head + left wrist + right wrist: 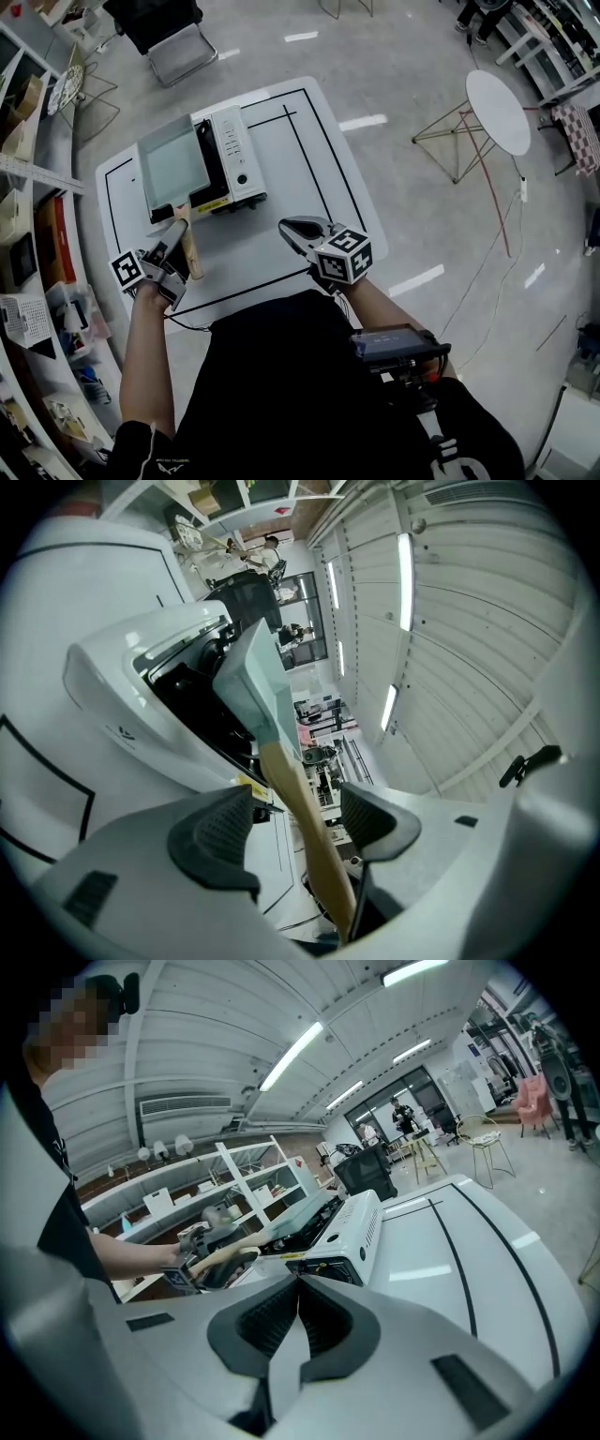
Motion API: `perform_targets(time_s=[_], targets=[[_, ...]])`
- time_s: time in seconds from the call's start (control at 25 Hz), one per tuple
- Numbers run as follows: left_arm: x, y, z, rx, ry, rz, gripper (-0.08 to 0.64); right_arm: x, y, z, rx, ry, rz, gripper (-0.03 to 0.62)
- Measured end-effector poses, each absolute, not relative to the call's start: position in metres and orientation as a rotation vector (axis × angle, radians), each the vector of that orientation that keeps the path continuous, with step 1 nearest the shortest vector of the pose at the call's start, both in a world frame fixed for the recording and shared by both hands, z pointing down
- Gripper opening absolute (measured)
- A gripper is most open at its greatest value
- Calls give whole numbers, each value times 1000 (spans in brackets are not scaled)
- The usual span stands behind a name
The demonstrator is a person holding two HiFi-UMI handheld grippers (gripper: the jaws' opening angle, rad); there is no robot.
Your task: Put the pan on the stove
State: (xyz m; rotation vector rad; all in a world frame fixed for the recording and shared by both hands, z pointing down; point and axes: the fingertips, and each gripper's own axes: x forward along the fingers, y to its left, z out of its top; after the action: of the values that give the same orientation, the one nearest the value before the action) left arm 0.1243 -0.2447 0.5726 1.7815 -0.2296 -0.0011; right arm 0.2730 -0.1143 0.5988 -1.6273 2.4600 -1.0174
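A square pale-green pan (173,169) sits on the white portable stove (234,150) at the back left of the white table (309,178). Its wooden handle (190,246) points toward me. My left gripper (176,230) reaches along that handle. In the left gripper view the handle (300,808) runs between the jaws of the left gripper (295,822), which stand open with a gap to each pad. The pan (258,682) rests on the stove (141,686) just ahead. My right gripper (291,230) hovers over the table's front right, and the right gripper (298,1321) is shut on nothing.
Black lines mark the table top. Shelves (28,187) with boxes line the left side. A black chair (173,37) stands behind the table. A round white side table (499,111) stands on the floor at the right, with cables near it.
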Motion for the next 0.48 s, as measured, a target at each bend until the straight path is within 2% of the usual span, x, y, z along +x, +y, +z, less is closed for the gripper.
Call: perform_targets(time_s=[0.48], targets=[[75, -241, 566, 1979, -384, 44, 285, 252, -110, 585, -1654, 2460, -992, 26]])
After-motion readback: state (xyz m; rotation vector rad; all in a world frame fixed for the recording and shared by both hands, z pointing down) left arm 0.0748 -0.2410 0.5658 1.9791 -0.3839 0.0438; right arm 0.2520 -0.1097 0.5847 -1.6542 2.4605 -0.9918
